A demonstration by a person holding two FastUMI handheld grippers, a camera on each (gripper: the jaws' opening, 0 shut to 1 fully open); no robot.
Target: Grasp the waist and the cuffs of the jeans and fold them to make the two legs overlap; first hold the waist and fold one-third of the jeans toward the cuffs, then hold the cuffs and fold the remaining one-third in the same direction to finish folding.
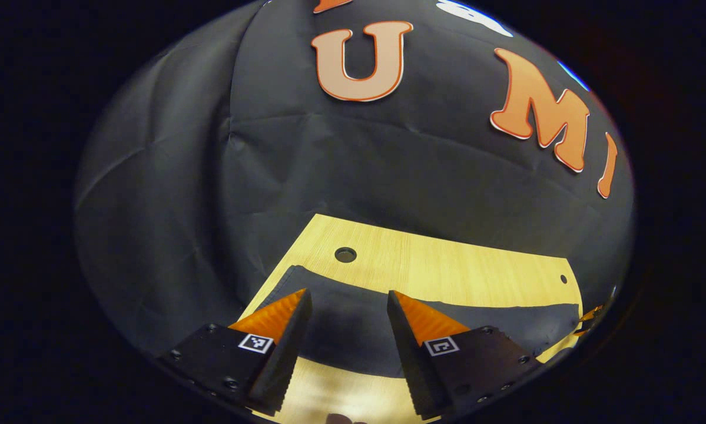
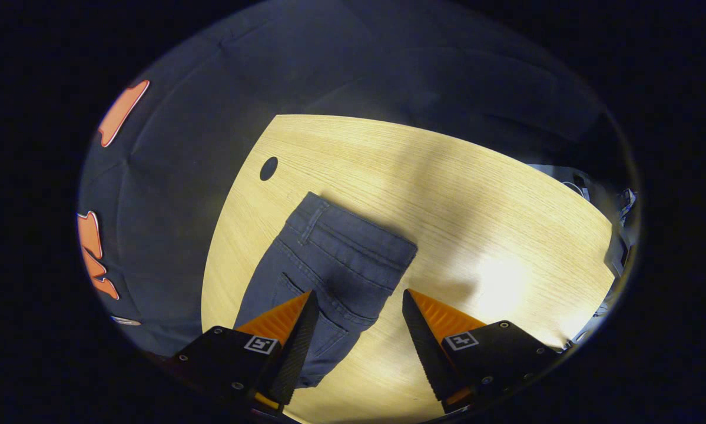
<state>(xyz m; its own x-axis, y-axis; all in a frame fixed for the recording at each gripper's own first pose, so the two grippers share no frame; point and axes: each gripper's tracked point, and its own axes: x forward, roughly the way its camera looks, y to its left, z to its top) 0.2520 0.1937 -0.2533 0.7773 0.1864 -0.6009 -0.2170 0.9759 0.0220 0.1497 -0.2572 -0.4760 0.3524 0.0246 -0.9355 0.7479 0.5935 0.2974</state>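
A pale wooden table (image 2: 476, 194) stands in a booth with black cloth walls. On it lie dark blue jeans (image 2: 329, 265), flat on the wood. In the right gripper view the waist end points away toward the far edge of the table, with the waistband and a back pocket visible, and a round hole (image 2: 268, 168) in the tabletop sits just beyond and to the left of the waistband.

The right gripper (image 2: 355, 330) hangs above the jeans, its two orange-and-black fingers spread wide apart with nothing between them.

In the left gripper view the jeans appear as a long dark band (image 1: 447, 321) stretching across the table. The left gripper (image 1: 347, 330) hovers over this band, its fingers likewise wide apart and holding nothing. Whether either gripper touches the fabric cannot be told.
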